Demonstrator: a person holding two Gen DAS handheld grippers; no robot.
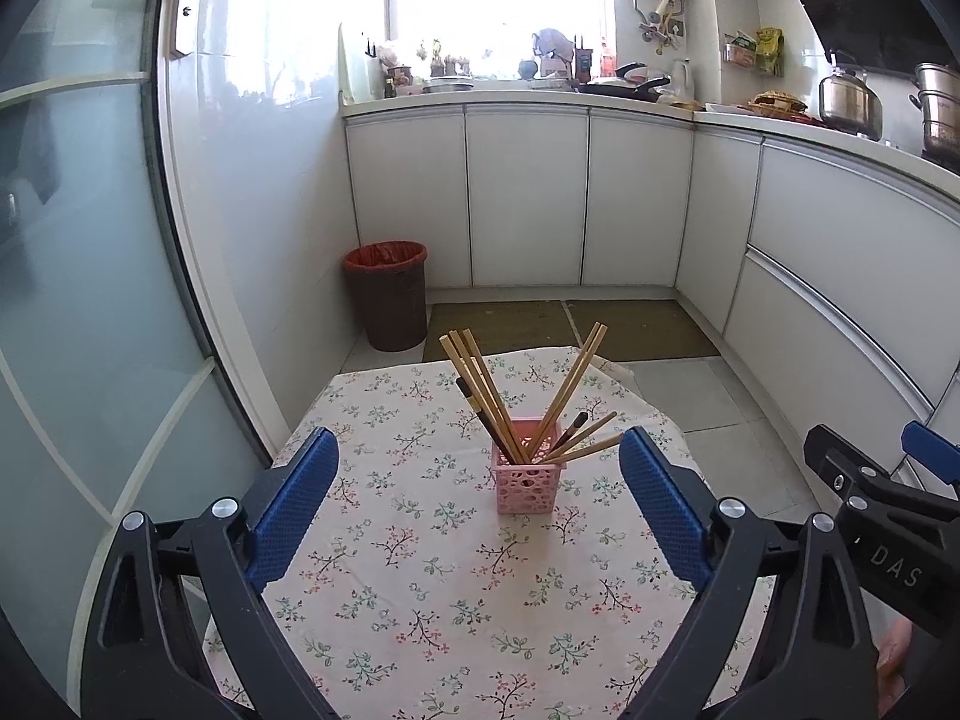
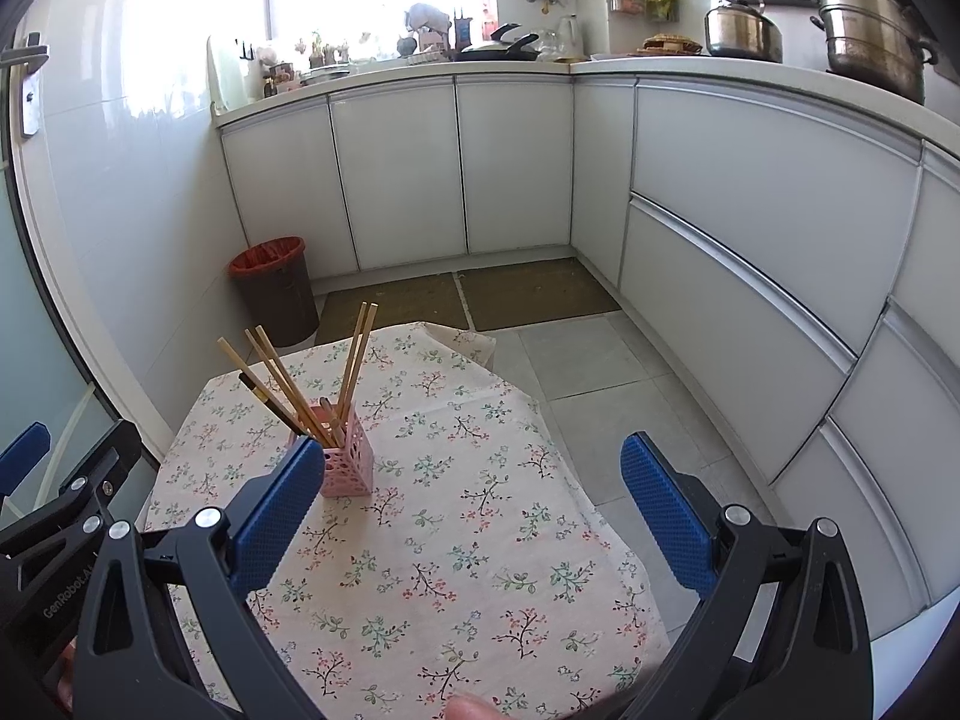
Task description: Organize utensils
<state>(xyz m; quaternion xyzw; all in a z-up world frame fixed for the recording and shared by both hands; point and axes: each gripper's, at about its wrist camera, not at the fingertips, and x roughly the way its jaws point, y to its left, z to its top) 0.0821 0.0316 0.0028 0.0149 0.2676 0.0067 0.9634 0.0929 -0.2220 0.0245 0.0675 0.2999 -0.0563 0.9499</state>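
Pink holder (image 1: 529, 479), pierced all over with a lacy cut-out pattern. Chopsticks (image 1: 480, 387) in pale tan wood, a couple of them dark brown to black. The cloth (image 1: 420, 570) is cream with green leaf sprigs and small pink-red blossoms. Blue textured pads (image 1: 294, 501) on black gripper frames. Brown bin (image 1: 390, 306) with a red liner, white cabinets (image 1: 528, 192), grey floor tiles (image 2: 588, 360).

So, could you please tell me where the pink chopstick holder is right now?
The pink chopstick holder stands on the floral tablecloth, centred ahead of the open left tool; in the right wrist view it sits beside the right tool's left finger.
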